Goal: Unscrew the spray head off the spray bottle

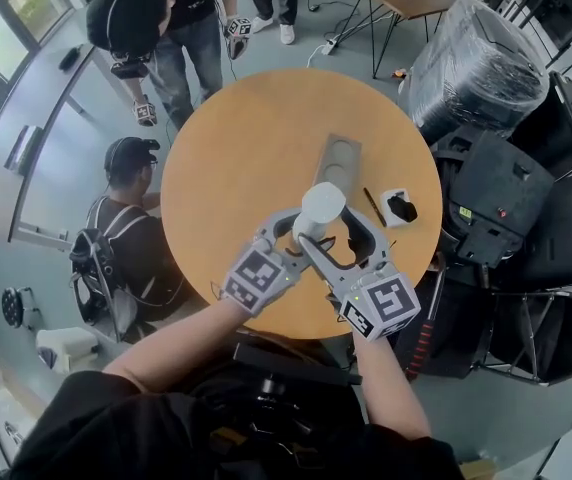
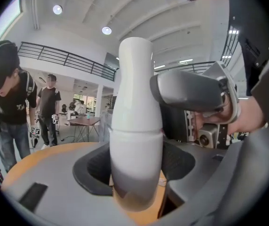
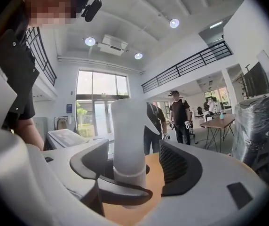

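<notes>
The white spray bottle [image 1: 321,208] stands upright near the middle of the round orange table [image 1: 226,158]. It has a smooth tall top above a seam, and no nozzle shows. My left gripper [image 1: 296,233] is shut on the bottle's lower body [image 2: 135,164], pads [image 2: 94,166] against both sides. My right gripper [image 1: 341,248] comes from the right, its jaws open around the bottle's upper part [image 3: 127,135]. A gap shows between the bottle and the right-hand pad [image 3: 174,166]. One grey right jaw [image 2: 191,91] shows beside the bottle's neck in the left gripper view.
On the table behind the bottle lie a flat grey plate [image 1: 338,163], a thin brown stick [image 1: 374,206] and a small white box [image 1: 398,206]. People stand and sit beyond the table's far left edge. Black cases [image 1: 496,188] crowd the right side.
</notes>
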Demonstrator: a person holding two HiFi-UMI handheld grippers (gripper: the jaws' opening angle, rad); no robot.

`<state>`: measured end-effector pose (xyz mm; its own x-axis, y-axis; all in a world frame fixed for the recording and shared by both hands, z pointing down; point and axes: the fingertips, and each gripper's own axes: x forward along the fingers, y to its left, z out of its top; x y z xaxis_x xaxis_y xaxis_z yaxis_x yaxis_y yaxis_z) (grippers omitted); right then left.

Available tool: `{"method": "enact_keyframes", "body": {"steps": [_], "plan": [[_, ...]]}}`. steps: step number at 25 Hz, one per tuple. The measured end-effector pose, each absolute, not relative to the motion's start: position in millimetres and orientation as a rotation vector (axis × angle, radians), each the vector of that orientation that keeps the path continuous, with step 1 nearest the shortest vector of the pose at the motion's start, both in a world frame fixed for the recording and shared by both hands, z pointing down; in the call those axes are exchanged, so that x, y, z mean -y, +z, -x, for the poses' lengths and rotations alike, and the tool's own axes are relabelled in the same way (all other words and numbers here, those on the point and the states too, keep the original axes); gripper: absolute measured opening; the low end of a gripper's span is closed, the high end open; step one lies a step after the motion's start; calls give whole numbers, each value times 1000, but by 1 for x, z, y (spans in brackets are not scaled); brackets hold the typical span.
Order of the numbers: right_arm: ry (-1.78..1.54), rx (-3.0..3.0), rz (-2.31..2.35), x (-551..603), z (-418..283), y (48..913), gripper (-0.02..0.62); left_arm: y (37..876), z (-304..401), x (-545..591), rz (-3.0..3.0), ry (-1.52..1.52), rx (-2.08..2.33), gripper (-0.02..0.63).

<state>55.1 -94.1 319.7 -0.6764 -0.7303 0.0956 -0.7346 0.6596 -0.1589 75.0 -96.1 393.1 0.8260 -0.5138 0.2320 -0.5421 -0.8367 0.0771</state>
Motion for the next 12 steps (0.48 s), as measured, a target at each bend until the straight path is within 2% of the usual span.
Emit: {"method": "enact_keyframes", "body": {"steps": [7,10,12], "plan": [[276,2769,-1350,102,-44,319,319,395,-81,98,-2856,361,953,305],[244,2761,-1370,101,-48,317,255,394,-86,92,-2876,348,942,305],[230,2792,-1322,97,-48,316,252,393,-88,88,-2891,327,897,305]]}}
